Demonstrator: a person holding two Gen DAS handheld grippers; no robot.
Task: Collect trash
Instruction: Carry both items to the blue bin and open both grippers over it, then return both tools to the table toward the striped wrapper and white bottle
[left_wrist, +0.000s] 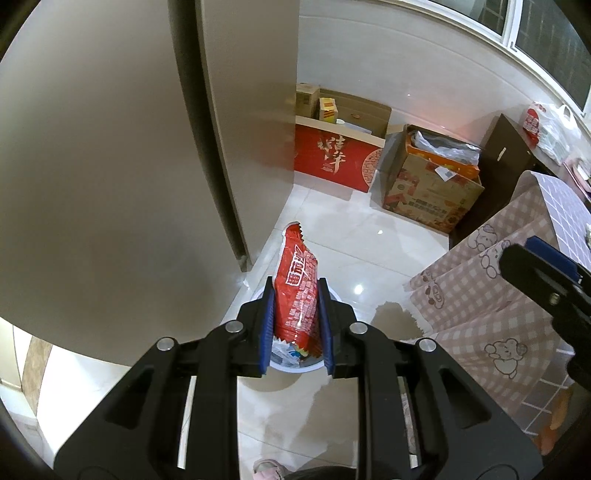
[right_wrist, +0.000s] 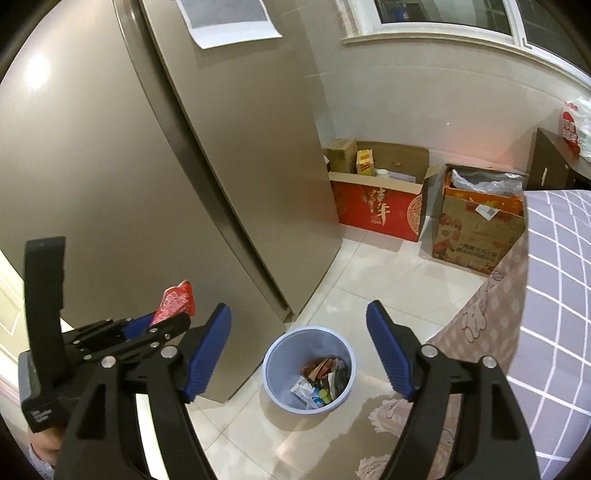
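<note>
Between your left gripper's (left_wrist: 295, 325) blue pads the crinkled red plastic snack wrapper (left_wrist: 297, 291) sits clamped, long axis pointing away, directly above the round pale-blue plastic bin (right_wrist: 308, 371) on the floor, while your right gripper (right_wrist: 299, 354) hangs open.

Both grippers: black plastic linkage arms, silver round pivot screws, ribbed blue pads. Left gripper (left_wrist: 295, 317) lower centre; right gripper (right_wrist: 299, 343) lower frame, small white print on neighbouring black body lower left.

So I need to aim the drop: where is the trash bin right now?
The pale blue trash bin stands on the tiled floor by the fridge corner, centred between the open right gripper fingers in the right wrist view.
</note>
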